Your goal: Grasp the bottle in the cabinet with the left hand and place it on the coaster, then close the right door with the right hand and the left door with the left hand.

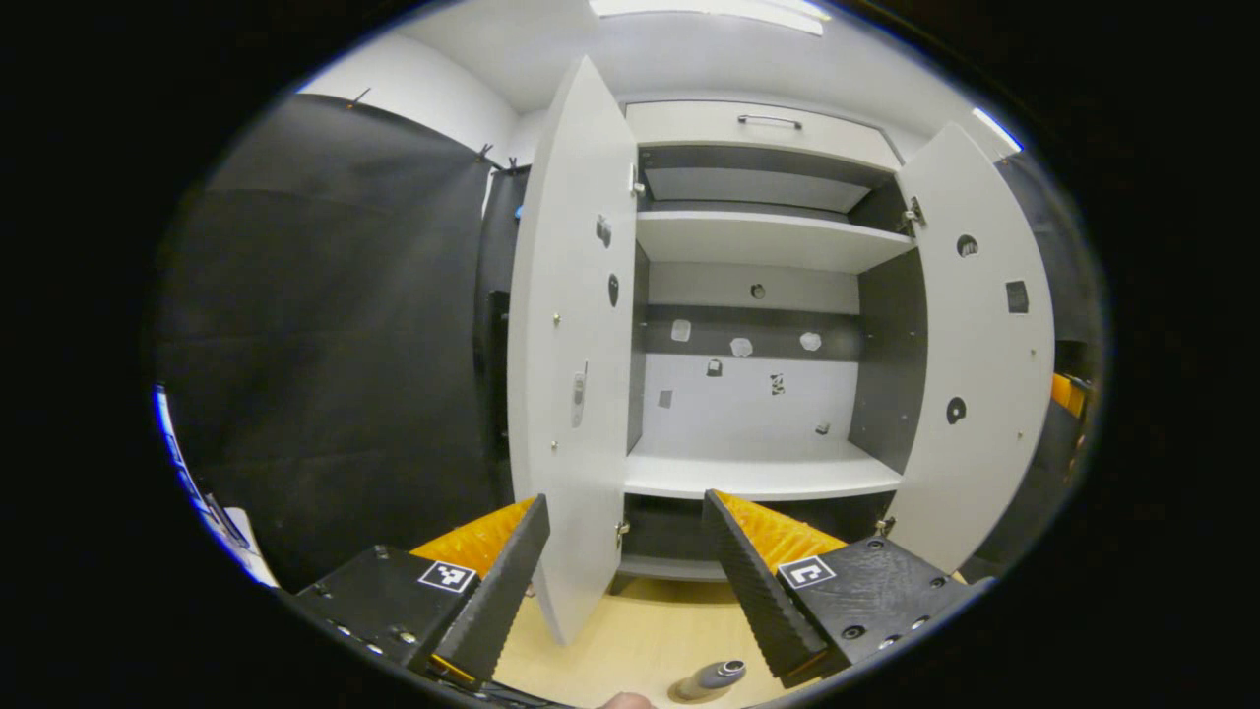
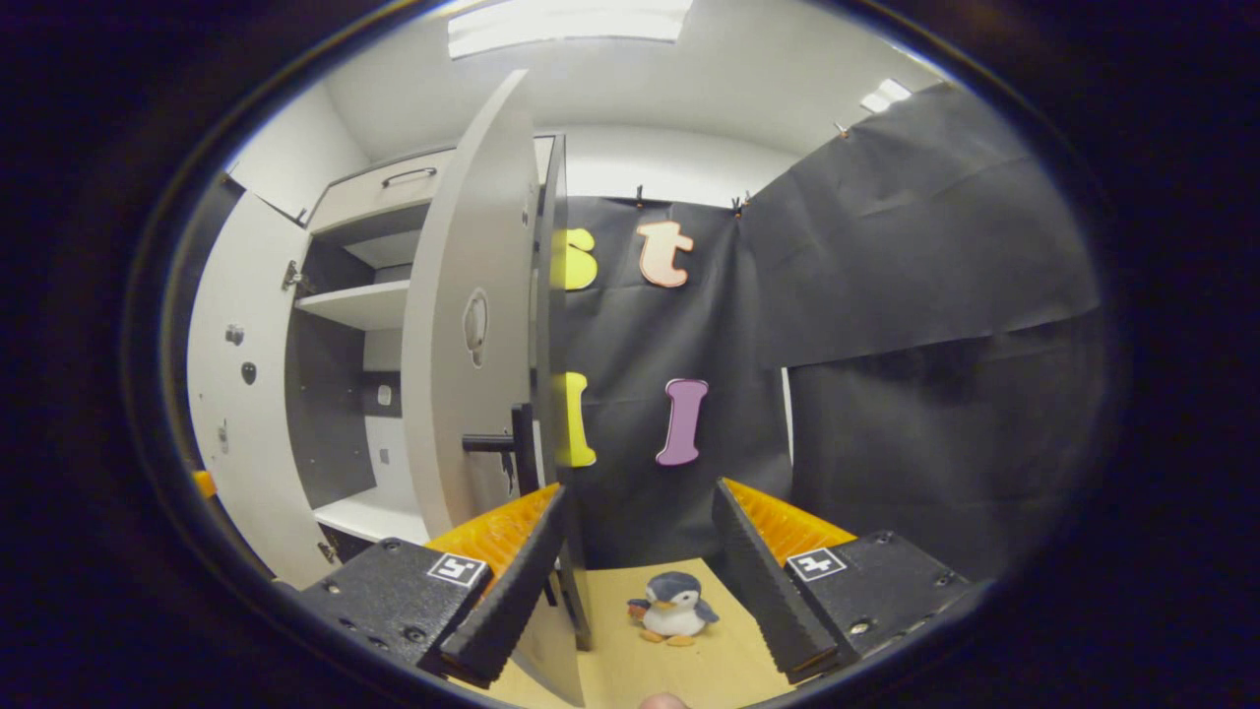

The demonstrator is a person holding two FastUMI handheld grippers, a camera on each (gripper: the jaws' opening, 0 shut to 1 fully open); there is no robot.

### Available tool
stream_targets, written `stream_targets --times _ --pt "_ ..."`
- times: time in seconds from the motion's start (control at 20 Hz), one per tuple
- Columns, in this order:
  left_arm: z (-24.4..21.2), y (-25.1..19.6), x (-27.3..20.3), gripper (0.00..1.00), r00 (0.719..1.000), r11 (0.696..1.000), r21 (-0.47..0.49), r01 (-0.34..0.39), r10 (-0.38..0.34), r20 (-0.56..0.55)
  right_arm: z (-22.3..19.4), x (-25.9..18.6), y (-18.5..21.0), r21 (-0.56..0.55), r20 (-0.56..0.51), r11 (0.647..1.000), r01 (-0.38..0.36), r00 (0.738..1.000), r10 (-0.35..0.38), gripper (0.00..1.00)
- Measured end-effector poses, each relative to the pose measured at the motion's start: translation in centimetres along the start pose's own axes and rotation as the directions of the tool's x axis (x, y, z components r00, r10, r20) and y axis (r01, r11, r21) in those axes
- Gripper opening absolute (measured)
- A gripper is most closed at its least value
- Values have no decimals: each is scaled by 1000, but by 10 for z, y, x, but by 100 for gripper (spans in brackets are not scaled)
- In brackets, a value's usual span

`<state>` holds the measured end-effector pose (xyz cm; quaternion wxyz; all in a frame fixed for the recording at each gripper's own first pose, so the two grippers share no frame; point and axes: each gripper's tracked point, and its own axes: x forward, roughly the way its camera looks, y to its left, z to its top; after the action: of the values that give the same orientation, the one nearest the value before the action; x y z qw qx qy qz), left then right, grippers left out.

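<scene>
Cabinet (image 1: 758, 325) with both doors open, shelves bare, bottle (image 1: 711, 678) already out on the tabletop (image 1: 630, 640).

Your left hand-held gripper (image 1: 625, 576) sits spread and empty, facing the cabinet front with the left door (image 1: 576, 345) edge between its fingers, probably waiting its turn. The bottle shows at the tabletop's near edge, just below the gripper's right-side finger; it is cut off there, so you cannot tell whether it stands or lies, and whether a coaster lies under it is hard to make out. Your right hand-held gripper (image 2: 640, 571) is also spread, holding nothing, with the right door (image 2: 472, 325) and its dark handle (image 2: 502, 445) just beyond its left-side finger, well placed for pushing the door shut. A toy penguin (image 2: 674, 606) stands on the tabletop between those fingers. The door's hinge side is hidden from this angle.
</scene>
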<state>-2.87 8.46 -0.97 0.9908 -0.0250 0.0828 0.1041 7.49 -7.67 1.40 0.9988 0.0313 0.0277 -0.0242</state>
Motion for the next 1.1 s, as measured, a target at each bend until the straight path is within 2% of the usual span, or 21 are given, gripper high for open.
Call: stream_targets --times 0.05,0.1,0.15,0.25,0.3,0.35,0.4,0.45,0.6,0.65,0.7,0.8,0.9,0.95,1.0,1.1 --pt "0 2 1 93 1000 1000 -8 -3 3 -5 -2 0 2 -2 -5 1000 -11 1000 11 96" --pt "0 7 2 99 1000 1000 -18 -11 11 -9 -2 -1 5 -9 -6 1000 -21 1000 21 91" --pt "0 11 2 99 1000 999 -29 -21 21 -13 -1 -2 7 -20 -7 999 -30 1000 30 91" --pt "-1 20 1 92 999 998 -47 -39 38 -20 -1 -2 13 -44 -10 998 -53 999 53 95" --pt "-1 23 1 99 999 998 -48 -49 48 -21 -1 -3 19 -50 -13 996 -70 997 70 91" --pt "-1 27 0 95 998 997 -44 -58 57 -23 -1 -4 26 -50 -16 994 -92 996 92 91" --pt "0 32 0 96 997 997 -41 -69 68 -24 -2 -6 34 -43 -19 992 -119 993 119 91" --pt "0 35 -1 96 997 996 -40 -77 76 -20 -4 -6 43 -29 -18 988 -149 989 148 95" --pt "3 44 -3 97 996 994 -48 -93 93 -17 -8 -5 65 39 -26 976 -216 976 217 95" --pt "1 47 -4 97 995 994 -49 -102 102 -19 -10 -4 70 51 -31 972 -229 973 231 91" --pt "1 51 -6 100 994 993 -52 -107 106 -19 -10 -3 74 57 -32 970 -236 971 238 95" --pt "-1 59 -8 96 992 991 -52 -124 123 -26 -9 -2 80 61 -27 968 -242 969 244 95" --pt "-2 69 -9 100 990 989 -49 -142 141 -27 -11 -1 90 75 -29 965 -251 967 254 95" --pt "-2 72 -10 92 989 988 -50 -147 146 -28 -11 -2 94 78 -31 963 -256 965 259 95" --pt "-3 75 -9 100 988 987 -52 -151 149 -28 -12 -1 99 76 -33 962 -263 964 266 95" --pt "-3 80 -9 96 987 986 -53 -157 156 -29 -12 1 108 67 -32 960 -271 961 274 96"
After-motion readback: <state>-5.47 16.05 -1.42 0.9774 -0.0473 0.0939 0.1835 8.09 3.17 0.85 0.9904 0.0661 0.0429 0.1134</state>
